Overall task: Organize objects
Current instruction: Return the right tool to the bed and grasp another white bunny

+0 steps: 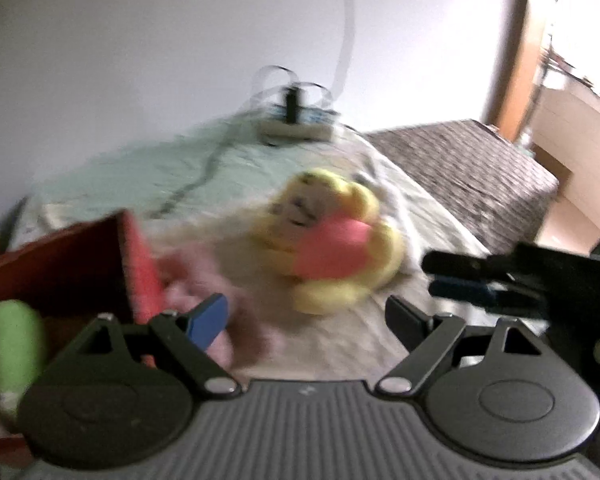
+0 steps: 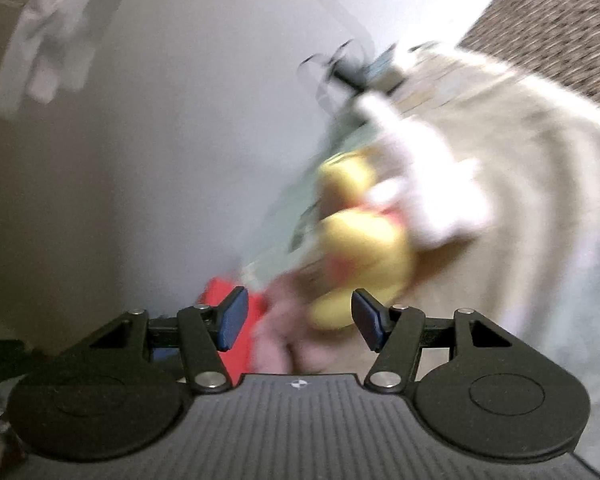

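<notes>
Both feeds motion-blurred. My left gripper (image 1: 306, 316) has fingers spread wide, nothing between them. My right gripper (image 2: 296, 320) is also wide and empty. Red box (image 1: 100, 264) sits close at left with a green item (image 1: 10, 344) in it, a pink plush (image 1: 220, 288) just beside the box. Yellow plush toy (image 1: 332, 240) lies on the bed sheet (image 1: 140, 172) beyond. Power strip (image 1: 296, 128) far back by the wall.

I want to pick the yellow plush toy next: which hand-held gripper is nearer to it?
Probably right. The right hand-held gripper is open just below the yellow plush toy; the left hand-held gripper is open, farther back.
</notes>
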### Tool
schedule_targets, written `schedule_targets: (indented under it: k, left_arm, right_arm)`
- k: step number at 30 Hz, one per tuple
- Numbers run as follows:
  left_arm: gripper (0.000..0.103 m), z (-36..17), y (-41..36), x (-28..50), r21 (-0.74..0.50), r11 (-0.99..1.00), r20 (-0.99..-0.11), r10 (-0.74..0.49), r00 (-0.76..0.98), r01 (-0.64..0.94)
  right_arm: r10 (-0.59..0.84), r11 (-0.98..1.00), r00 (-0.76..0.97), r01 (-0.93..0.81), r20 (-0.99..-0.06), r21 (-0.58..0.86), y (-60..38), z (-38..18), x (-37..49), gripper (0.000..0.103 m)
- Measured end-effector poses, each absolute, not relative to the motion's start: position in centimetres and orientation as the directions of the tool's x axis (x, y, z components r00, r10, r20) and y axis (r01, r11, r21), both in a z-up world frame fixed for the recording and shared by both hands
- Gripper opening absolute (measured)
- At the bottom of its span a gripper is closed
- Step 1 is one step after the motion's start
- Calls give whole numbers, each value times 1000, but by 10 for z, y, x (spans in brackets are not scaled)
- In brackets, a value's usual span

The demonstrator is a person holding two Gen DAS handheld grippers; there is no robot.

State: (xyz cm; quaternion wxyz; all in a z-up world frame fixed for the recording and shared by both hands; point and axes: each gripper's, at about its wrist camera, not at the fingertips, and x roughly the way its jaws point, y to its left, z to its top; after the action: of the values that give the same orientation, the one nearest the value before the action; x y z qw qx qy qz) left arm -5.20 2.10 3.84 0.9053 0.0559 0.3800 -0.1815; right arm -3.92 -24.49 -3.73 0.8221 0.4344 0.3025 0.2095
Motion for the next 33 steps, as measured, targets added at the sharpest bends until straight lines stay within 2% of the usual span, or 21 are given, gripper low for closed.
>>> schedule_targets:
  k: [4,9,18,24,29,33]
  left_arm:
    - [87,11,-2,-41,-105,896,-746,-358,562,431]
    - [86,-22,-14,-25,-194,882,-788,-401,467,429]
    - [89,-50,-13,-16,-219,882,-825,-395,403,416]
    - [89,-58,-13,-12,-232,878,-833,-402,380,419]
    - [89,-61,-14,-4,-250,877,-833,-411,370,410]
    - [89,-60,-14,3,-270,870,-824,-430,369,411]
  right_arm:
    - [486,635,788,-22,-378,772,-264,-40,-35,61]
    - [391,768,814,-32,-428,640,-261,-31,-8,61]
    - [349,859,795,-60,-495,509,-243,-47,42,61]
    - [385,809,768,-14,-511,587,-248,-69,67,61]
    - [450,711,752,26,-482,703,-269,-77,68,50]
    - [494,605,744,78,-451,792,-289,-84,61,47]
